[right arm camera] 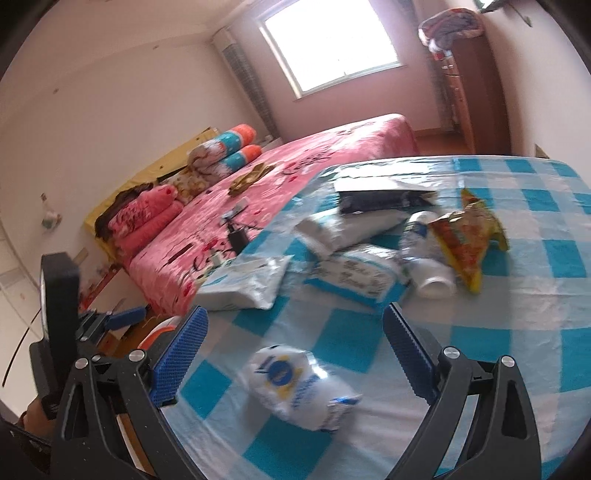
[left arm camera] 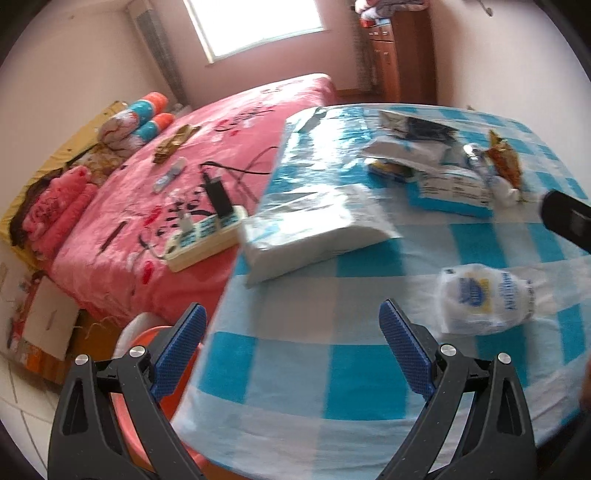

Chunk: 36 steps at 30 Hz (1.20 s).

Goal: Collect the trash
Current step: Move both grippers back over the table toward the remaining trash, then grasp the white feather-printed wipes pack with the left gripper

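Motion-blurred: white plastic bag with its print unreadable, at 6 o'clock in the right wrist view. Cut off by the 3 o'clock edge of the left wrist view: right tool, jaws unseen. Half hidden under the table rim at 7 o'clock: orange bin.

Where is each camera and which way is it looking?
Left wrist: sits on the left gripper, facing across the checked table toward the pink bed; its open blue fingers show.
Right wrist: sits on the right gripper, over the crumpled white bag; its open fingers and the left gripper show.
Both see the bag, bed and window.
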{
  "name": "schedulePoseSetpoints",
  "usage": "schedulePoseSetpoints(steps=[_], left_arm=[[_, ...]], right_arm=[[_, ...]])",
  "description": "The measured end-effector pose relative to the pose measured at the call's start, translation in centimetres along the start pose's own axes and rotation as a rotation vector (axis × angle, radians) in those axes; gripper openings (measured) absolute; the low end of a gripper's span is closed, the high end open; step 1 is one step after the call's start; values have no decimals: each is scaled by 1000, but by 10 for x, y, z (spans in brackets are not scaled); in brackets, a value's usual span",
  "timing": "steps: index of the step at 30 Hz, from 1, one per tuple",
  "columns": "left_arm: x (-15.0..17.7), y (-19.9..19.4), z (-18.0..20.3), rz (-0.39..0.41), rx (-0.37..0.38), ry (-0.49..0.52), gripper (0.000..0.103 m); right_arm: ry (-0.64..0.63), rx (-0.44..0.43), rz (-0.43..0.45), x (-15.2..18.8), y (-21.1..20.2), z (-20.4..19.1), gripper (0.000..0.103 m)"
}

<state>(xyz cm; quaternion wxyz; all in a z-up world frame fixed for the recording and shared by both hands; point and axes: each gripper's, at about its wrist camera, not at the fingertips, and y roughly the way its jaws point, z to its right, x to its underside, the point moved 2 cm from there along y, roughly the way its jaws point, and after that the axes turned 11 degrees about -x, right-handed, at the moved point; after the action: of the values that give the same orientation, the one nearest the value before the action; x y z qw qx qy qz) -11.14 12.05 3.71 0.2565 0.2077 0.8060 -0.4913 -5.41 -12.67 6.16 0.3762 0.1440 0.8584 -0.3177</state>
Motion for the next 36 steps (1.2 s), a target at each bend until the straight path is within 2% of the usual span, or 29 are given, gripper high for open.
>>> schedulePoseSetpoints(steps=[7,11,15,17,20,23,29,34,36], left_arm=[[-8,4,13,-43,125,-48,95],[-25,18,1,-54,181,-141,95],[-44,48,-21,-78,183,-271,95],[-52,67,-32,-89,161,-337,95],[-57,98,-42,-143,119,-406,95],[-58,121,-45,-186,123,-459,95],[-60,133,-22,-200,155,-421,95],[-60,123,-10,-167,101,-375,95],[-61,116,-5,-158,116,-347,95]], right_arm=[[84,66,36,-7,-16,45,94],[134,111,53,-9,-24,71,94],[180,136,61,-9,-28,93,94],[194,150,69,-10,-31,102,94],[216,156,79,-11,-36,113,94],[229,163,81,-10,-37,119,94],[229,164,73,-12,-34,122,94],[222,170,74,-14,-35,125,94],[226,171,74,-15,-34,129,94]])
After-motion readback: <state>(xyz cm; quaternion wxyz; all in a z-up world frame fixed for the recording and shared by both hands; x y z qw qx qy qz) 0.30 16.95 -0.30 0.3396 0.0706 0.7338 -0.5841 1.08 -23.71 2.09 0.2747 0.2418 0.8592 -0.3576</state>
